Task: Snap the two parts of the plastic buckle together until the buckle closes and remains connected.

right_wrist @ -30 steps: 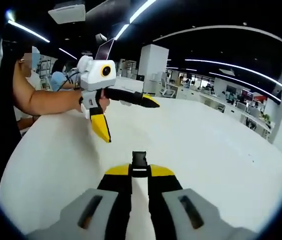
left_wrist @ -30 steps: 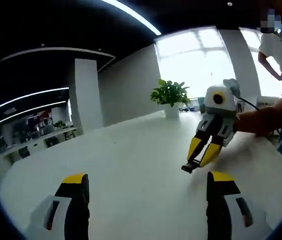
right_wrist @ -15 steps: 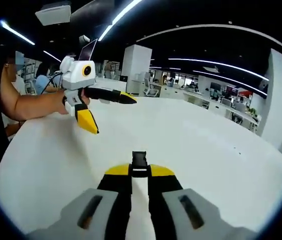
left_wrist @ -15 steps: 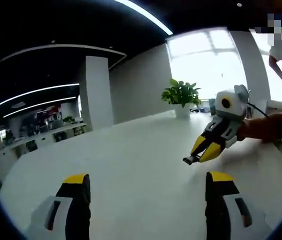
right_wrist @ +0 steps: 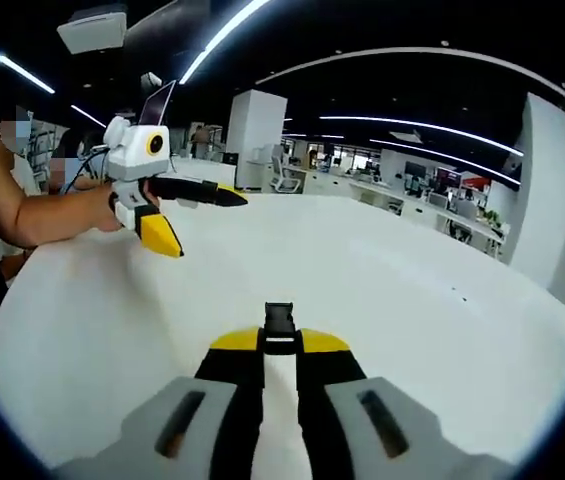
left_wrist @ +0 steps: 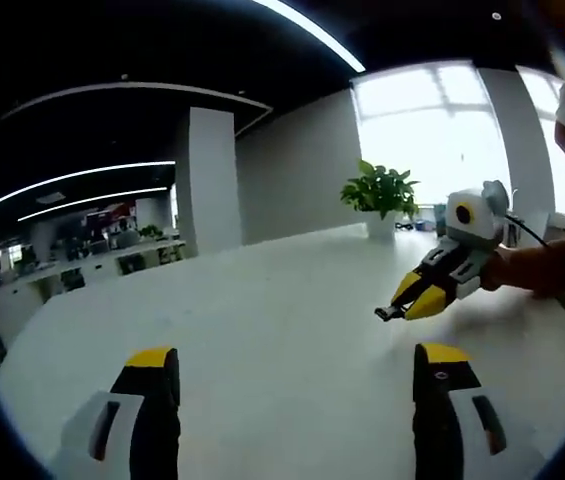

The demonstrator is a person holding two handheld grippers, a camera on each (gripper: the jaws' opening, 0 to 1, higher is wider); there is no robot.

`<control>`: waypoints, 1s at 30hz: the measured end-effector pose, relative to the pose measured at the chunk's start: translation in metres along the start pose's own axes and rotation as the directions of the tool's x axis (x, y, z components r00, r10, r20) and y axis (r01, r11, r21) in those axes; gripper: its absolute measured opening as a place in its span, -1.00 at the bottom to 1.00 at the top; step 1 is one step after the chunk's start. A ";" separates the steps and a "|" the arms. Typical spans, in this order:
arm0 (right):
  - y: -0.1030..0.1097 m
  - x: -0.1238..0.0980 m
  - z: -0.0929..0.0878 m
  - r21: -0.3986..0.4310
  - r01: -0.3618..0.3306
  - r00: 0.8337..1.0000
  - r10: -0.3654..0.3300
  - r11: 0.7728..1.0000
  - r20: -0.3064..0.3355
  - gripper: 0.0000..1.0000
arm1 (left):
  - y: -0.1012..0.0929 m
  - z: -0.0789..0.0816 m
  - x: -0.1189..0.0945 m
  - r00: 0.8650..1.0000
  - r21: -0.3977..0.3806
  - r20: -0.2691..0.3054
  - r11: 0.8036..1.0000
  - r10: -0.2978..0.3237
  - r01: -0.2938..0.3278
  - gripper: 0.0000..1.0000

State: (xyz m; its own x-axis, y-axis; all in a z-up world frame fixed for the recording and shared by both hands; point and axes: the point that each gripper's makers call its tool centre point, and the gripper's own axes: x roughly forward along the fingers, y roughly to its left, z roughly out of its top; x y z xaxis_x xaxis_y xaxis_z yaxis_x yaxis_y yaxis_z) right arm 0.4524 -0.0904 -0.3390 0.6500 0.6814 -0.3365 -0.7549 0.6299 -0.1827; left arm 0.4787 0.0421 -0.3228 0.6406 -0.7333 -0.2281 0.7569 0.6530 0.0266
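A small black buckle part (right_wrist: pixel 279 318) sticks out between the yellow tips of my right gripper (right_wrist: pixel 279 345), which is shut on it above the white table (right_wrist: pixel 412 330). In the left gripper view the right gripper (left_wrist: pixel 396 311) comes in from the right, held by a hand, with the black buckle part (left_wrist: pixel 386 315) at its tip. My left gripper (left_wrist: pixel 297 362) is open, its jaws wide apart with nothing between them. In the right gripper view the left gripper (right_wrist: pixel 209 224) hovers at the upper left, jaws spread, held by a bare arm.
The broad white table (left_wrist: pixel 262 300) runs under both grippers. A potted plant (left_wrist: pixel 384 192) stands at its far edge before bright windows. A white pillar (left_wrist: pixel 207 180) and office desks (right_wrist: pixel 432 205) lie beyond. A person's arm (right_wrist: pixel 42 215) reaches in from the left.
Both views have shifted as the hands moved. The two grippers look a little farther apart than before. The right gripper keeps hold of the buckle part and the left stays open.
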 end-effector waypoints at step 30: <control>-0.018 0.013 0.001 0.017 0.017 1.000 -0.017 1.000 -0.016 -0.80 | 0.006 0.007 0.017 0.999 0.033 -0.037 0.999 -0.003 0.004 0.92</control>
State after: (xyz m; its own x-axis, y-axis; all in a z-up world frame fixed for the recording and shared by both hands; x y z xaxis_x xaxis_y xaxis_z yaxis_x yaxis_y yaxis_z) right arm 0.4744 -0.0922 -0.3389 0.6611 0.6648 -0.3478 -0.7421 0.6478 -0.1723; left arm 0.4948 0.0325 -0.3198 0.6330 -0.7279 -0.2635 0.7636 0.6431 0.0577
